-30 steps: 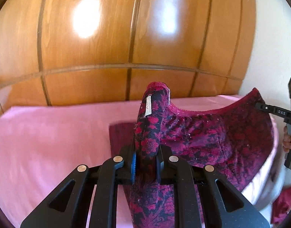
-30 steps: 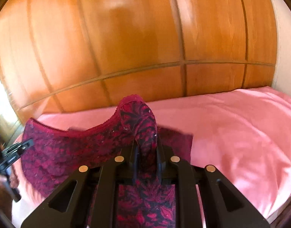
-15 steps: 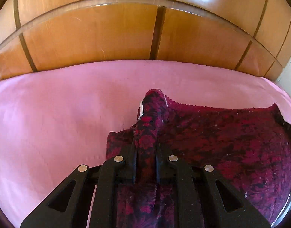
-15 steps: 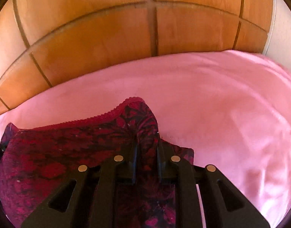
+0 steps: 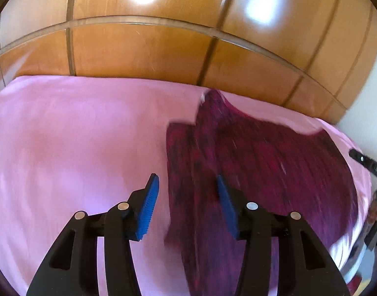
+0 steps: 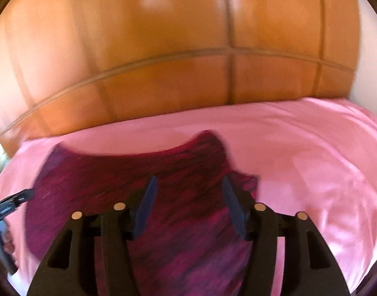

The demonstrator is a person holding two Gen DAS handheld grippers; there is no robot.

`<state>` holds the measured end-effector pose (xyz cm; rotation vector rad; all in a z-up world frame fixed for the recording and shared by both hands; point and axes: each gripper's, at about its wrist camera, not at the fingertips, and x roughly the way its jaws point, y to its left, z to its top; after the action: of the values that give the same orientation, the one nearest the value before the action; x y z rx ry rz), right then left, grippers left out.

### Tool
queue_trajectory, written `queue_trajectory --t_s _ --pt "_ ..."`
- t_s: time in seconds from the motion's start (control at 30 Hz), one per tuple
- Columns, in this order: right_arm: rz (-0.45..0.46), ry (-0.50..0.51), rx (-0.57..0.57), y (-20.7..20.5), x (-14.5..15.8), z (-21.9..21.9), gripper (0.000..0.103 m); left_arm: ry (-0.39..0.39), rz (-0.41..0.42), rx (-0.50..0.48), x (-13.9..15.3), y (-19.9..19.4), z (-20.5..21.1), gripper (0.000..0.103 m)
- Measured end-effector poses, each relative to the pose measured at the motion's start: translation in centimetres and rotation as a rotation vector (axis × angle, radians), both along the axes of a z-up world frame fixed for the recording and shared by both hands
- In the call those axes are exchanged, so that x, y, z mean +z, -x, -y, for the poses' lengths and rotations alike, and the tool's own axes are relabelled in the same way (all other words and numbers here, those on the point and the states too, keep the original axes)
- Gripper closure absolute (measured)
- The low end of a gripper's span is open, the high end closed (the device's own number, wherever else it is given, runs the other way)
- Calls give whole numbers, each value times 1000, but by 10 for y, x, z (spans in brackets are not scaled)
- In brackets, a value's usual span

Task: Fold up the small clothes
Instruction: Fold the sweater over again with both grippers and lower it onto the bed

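Note:
A small dark red and black patterned garment (image 5: 262,162) lies spread on the pink bed sheet (image 5: 77,135), blurred by motion. My left gripper (image 5: 187,185) is opening; its blue pads (image 5: 149,204) stand apart and the cloth's left edge runs loose between them. In the right wrist view the same garment (image 6: 129,172) lies below my right gripper (image 6: 188,187), whose jaws are opening too, with cloth under the gap but no pad pressing on it. The right gripper's tip (image 5: 363,161) shows at the far right of the left wrist view.
A wooden panelled headboard or wardrobe (image 5: 163,49) rises right behind the bed. A white wall (image 5: 370,113) stands at the right. A hand (image 5: 374,213) holds the other gripper's handle at the bed's right edge. The sheet (image 6: 311,160) extends bare to the right.
Both grippers were shut on raised corners of the garment. They came down toward the bed, then let go; the cloth has dropped onto the sheet.

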<state>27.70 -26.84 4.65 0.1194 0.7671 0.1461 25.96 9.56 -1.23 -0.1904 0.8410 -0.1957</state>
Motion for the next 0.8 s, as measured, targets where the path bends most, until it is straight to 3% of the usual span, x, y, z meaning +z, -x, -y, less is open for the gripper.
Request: queue_trajectory --t_s 0.13,0.27,0.53,0.57,0.6,0.63,0.67,0.73,0.8 --pt "38 31 44 52 6 -10 38 16 8 -40 -9 45 -3 53" --pt "-17 -2 -33 81 -12 16 33 73 -1 -69 -24 77 -3 53" --pt "-154 -36 -96 110 -63 58 35 218 -15 -100 -44 82 -9 53" --pt "-162 -44 -87 109 -69 59 41 243 -25 -99 -46 79 -11 53" --pt "-170 -53 -78 108 -73 58 54 269 -33 -111 -47 77 -12 56" --pt "-179 -79 -59 108 -78 59 59 294 -42 -133 -47 75 -11 65" --pt "-180 -91 -54 108 -79 59 66 302 -46 -144 -48 74 -11 66" --pt "-177 -103 -44 107 -76 59 86 304 -49 -160 -47 74 -9 82" --pt "-181 -131 -41 108 -70 61 90 296 -41 -170 -42 77 -6 93"
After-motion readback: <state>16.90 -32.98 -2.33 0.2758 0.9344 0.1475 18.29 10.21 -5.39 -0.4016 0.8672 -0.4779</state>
